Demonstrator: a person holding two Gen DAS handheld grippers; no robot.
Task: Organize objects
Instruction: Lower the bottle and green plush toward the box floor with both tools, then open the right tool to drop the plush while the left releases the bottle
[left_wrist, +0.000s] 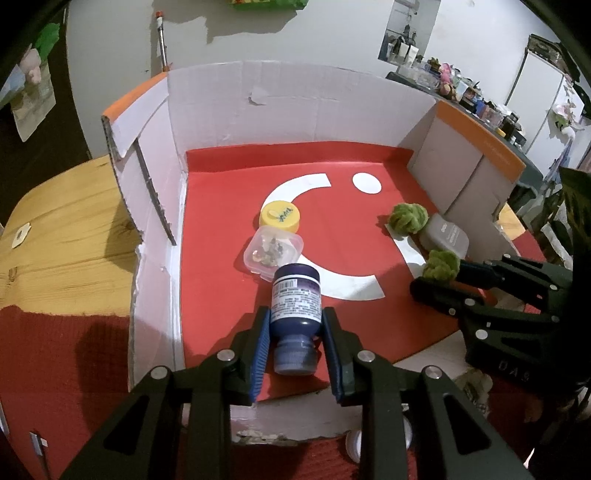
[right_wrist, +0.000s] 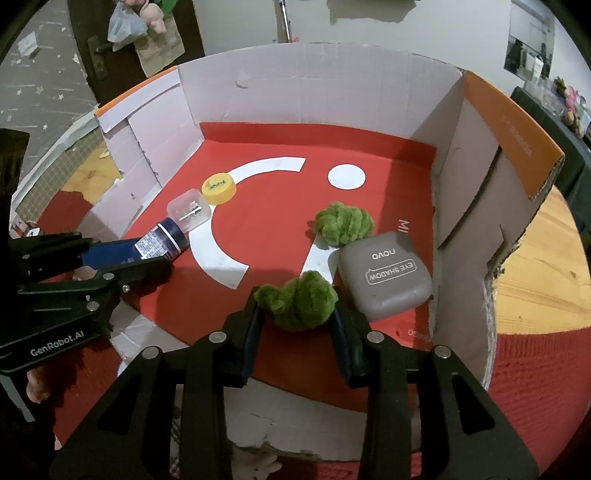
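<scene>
Left gripper (left_wrist: 295, 332) clamped on dark blue plastic bottle with white label (left_wrist: 295, 295), base forward, just short of small clear plastic box (left_wrist: 274, 252) and yellow round lid (left_wrist: 279, 216) on red floor of open cardboard box (left_wrist: 221, 221). Right gripper (right_wrist: 297, 317) pinches fuzzy green knotted ball (right_wrist: 299, 299) beside grey eyeshadow case (right_wrist: 386, 277); second green ball (right_wrist: 341, 223) behind it. To do this well: lower each until it rests, loosen jaws slowly, avoid nudging neighbours.

Two hand-held tongs, both closed on loads

Left tongs (left_wrist: 295, 325): lower centre of frame, blue pads clamped on something. Right tongs (right_wrist: 297, 306): lower centre, likewise clamped; black linkages spread toward the bottom edge.
</scene>
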